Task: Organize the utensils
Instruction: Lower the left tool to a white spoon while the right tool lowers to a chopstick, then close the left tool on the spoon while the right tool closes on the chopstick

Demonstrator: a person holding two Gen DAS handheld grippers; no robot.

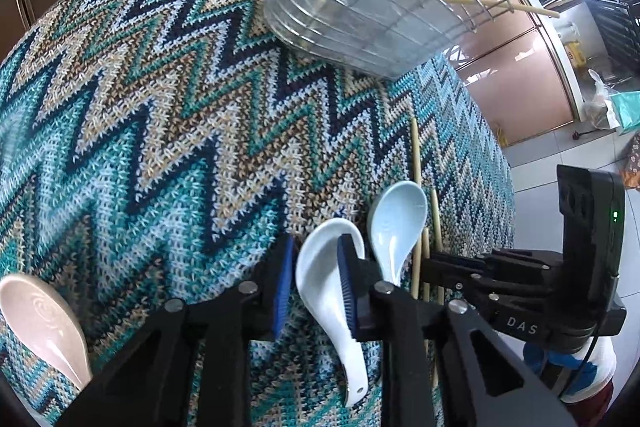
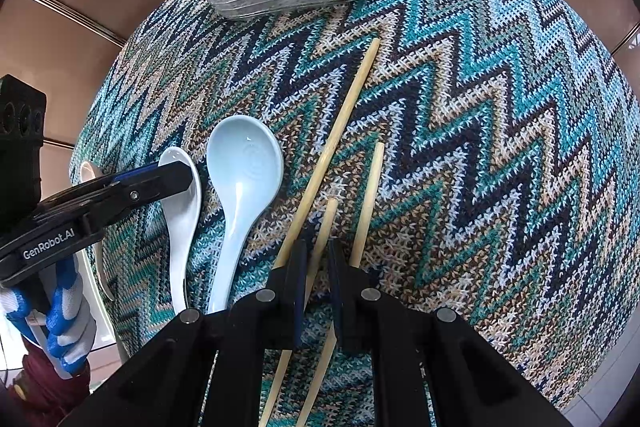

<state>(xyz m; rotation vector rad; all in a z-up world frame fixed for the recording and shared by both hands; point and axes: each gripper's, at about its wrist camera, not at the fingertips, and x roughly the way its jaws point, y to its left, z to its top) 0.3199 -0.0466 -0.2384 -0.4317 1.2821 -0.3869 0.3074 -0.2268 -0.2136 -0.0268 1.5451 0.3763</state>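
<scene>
Left wrist view: your left gripper (image 1: 314, 291) straddles the glossy white ceramic soup spoon (image 1: 320, 267) at its neck. Jaws are nearly together, but a gap shows on the left pad side, so I can't tell if they're pinching yet. The spoon lies flat on the knitted zigzag cloth (image 1: 160, 107), bowl away from you, handle running back under the claw, so its long axis is roughly in line w/ the fingers. A pale blue ceramic spoon (image 1: 394, 227) sits just beside it on the right, and a pink one (image 1: 40, 323) lies well apart at the left. The wire basket w/ clear plastic liner (image 1: 360, 7) stands ahead, already holding bamboo chopsticks.

Right wrist view: your right gripper (image 2: 318, 283) is pressed together on the middle bamboo chopstick (image 2: 324, 235), 1 of 3 thin round sticks lying lengthwise along the fingers. The long chopstick (image 2: 340, 123) lies touching on the left, the short one (image 2: 370, 199) just right. The basket is straight ahead, and I judge the right hand the nearer.
</scene>
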